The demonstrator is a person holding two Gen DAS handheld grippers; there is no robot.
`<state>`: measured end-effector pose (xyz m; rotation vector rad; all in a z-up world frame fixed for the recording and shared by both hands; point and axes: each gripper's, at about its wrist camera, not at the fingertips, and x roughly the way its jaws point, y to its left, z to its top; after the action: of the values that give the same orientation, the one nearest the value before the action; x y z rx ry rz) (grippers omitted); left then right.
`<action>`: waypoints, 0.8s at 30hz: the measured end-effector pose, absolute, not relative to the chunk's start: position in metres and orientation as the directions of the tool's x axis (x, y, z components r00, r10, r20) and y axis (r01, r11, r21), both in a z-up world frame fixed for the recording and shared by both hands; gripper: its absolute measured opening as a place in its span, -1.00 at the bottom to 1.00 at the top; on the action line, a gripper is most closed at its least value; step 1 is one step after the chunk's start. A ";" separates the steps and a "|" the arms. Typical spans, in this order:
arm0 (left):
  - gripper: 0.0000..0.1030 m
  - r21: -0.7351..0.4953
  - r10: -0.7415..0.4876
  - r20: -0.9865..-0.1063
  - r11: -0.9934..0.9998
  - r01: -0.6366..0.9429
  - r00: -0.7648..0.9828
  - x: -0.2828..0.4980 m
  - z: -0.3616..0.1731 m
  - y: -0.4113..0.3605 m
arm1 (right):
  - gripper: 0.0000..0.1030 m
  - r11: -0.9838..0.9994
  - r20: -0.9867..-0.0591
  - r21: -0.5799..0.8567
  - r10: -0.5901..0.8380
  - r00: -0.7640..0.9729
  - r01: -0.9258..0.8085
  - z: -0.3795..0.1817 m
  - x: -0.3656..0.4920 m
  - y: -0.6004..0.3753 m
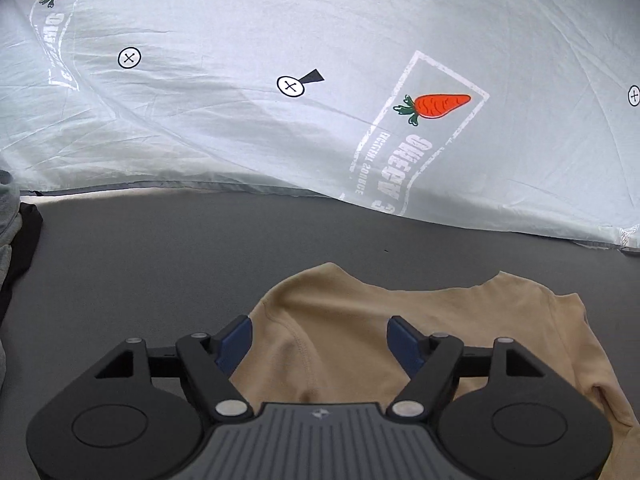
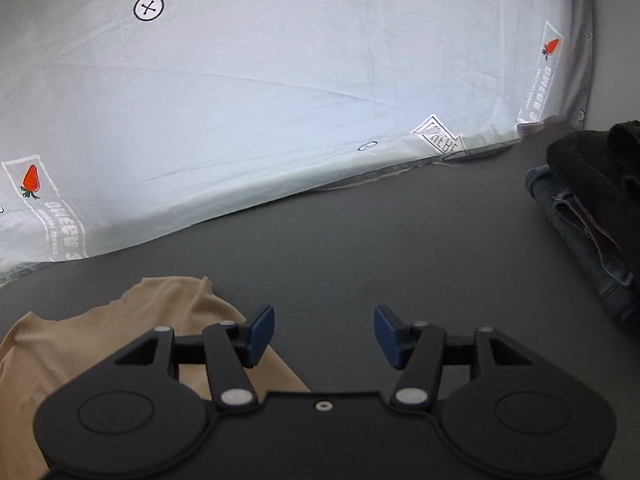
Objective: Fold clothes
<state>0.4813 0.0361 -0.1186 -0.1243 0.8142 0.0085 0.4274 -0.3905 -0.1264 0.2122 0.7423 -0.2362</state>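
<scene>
Left tongs [image 1: 319,340] gaping over tan shirt [image 1: 360,320], right tongs [image 2: 324,336] agape beside it

A tan, soft-knit shirt [image 1: 352,320] lies spread on the dark grey tabletop [image 1: 160,248], its far edge showing a shallow scooped neckline between two rounded shoulders, with a curved sleeve seam running down its left side and loose folds along the right. In the right wrist view the same garment [image 2: 80,344] sits at the lower left — rumpled, one corner peaked up. At the tabletop's right edge rests a stack of folded clothes — blue jeans [image 2: 580,232] beneath a black garment [image 2: 596,160].
</scene>
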 end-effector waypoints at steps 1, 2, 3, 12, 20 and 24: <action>0.54 -0.123 -0.060 -0.730 0.991 -0.044 0.681 0.469 -0.119 0.030 | 0.10 0.943 -0.711 0.087 -0.166 0.683 0.320 -0.132 0.404 -0.397; 0.57 -0.135 -0.079 -0.738 0.990 -0.032 0.670 0.455 -0.121 0.020 | 0.10 0.931 -0.740 0.055 -0.206 0.641 0.362 -0.140 0.374 -0.405; 0.59 -0.143 -0.091 -0.750 0.989 -0.026 0.655 0.440 -0.125 0.010 | 0.10 0.916 -0.764 0.021 -0.243 0.598 0.400 -0.149 0.345 -0.411; 0.60 -0.202 -0.191 -0.858 0.979 0.029 0.477 0.356 -0.169 -0.041 | 0.26 0.796 -0.814 0.076 -0.298 0.498 0.601 -0.196 0.223 -0.440; 0.60 -0.167 -0.177 -0.824 0.984 0.069 0.538 0.345 -0.146 -0.049 | -0.89 0.881 -0.762 -0.002 -0.307 0.569 0.473 -0.186 0.234 -0.438; 0.60 -0.164 -0.165 -0.828 0.985 0.051 0.536 0.344 -0.143 -0.042 | -0.89 0.891 -0.688 -0.156 -0.407 0.601 0.426 -0.169 0.241 -0.444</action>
<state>0.3436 -0.0422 -0.1432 -0.1252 0.9977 -0.1292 0.2408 -0.4437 -0.1695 0.0245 0.7903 -0.4826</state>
